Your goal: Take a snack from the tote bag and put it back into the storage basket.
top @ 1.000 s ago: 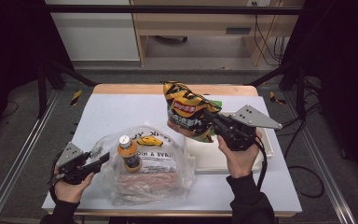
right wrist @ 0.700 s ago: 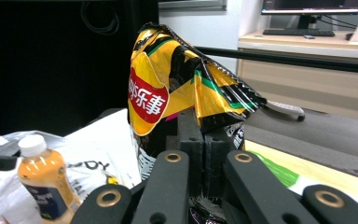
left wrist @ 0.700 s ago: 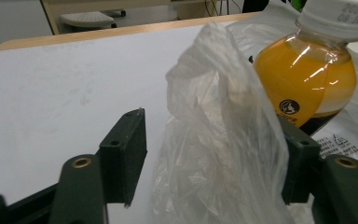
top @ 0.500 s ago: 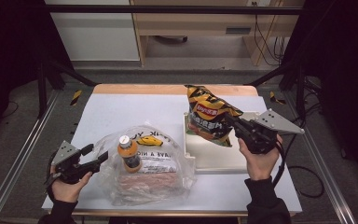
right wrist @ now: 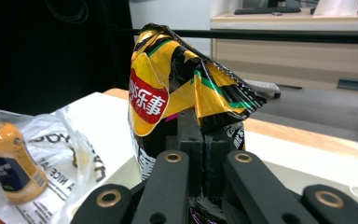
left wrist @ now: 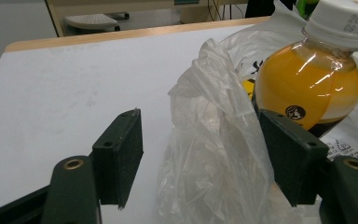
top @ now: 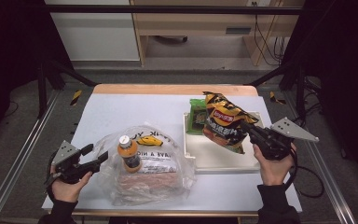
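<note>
Crinkled clear plastic bag (top: 149, 170) lies low in the high view, left of centre, on the white counter (top: 121, 112), an orange juice bottle with a white cap (top: 128, 153) standing inside. At lower left, the left claw (top: 97, 157) has just been opening; its jaws stand spread beside a fold of bag, pads not pressing. Right of centre, the right claw (top: 245, 127) is clenched on a yellow-and-black foil crisp packet (top: 223, 122), held above the white tray (top: 223, 161). Behind, a green packet (top: 197, 116) rests in the tray.
</note>
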### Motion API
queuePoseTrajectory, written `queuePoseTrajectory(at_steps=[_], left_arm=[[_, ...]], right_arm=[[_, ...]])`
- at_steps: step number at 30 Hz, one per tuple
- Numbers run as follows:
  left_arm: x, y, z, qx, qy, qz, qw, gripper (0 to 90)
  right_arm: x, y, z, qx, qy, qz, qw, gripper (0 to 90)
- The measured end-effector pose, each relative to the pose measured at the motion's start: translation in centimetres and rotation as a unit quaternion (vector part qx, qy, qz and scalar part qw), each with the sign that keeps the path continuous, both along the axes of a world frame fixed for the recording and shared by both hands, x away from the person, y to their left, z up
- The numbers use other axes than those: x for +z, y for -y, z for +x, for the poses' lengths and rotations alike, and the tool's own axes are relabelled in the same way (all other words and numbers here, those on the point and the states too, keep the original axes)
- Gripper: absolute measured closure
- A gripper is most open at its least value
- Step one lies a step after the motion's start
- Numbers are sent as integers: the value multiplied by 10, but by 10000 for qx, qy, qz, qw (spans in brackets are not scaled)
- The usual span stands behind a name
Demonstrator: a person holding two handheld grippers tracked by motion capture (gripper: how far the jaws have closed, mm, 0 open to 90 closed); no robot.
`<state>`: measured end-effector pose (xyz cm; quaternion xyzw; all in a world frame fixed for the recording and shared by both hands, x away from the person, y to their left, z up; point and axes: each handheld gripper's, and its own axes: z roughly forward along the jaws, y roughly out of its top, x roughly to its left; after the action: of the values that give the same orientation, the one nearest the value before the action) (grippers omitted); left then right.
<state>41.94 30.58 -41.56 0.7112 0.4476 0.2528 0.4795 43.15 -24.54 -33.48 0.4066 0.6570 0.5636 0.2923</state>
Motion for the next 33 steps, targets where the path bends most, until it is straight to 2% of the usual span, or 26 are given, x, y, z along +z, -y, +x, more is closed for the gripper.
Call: queuePoseTrajectory(at_steps=[10, 16, 21, 33], left_arm=[[-2, 1, 1, 1, -18, 22, 10000, 320], [-3, 2, 2, -9, -46, 52, 10000, 320], [-4, 2, 2, -5, -54, 64, 10000, 320], [-5, 2, 3, 10, -71, 74, 9999, 320]], right_arm=[[-21, 25, 1, -286, -199, 48, 9994, 894], [-28, 37, 7, -404, -230, 55, 9989, 894], [-34, 39, 15, -439, -274, 84, 9986, 893], [-46, 41, 41, -518, -492, -19, 9974, 889]])
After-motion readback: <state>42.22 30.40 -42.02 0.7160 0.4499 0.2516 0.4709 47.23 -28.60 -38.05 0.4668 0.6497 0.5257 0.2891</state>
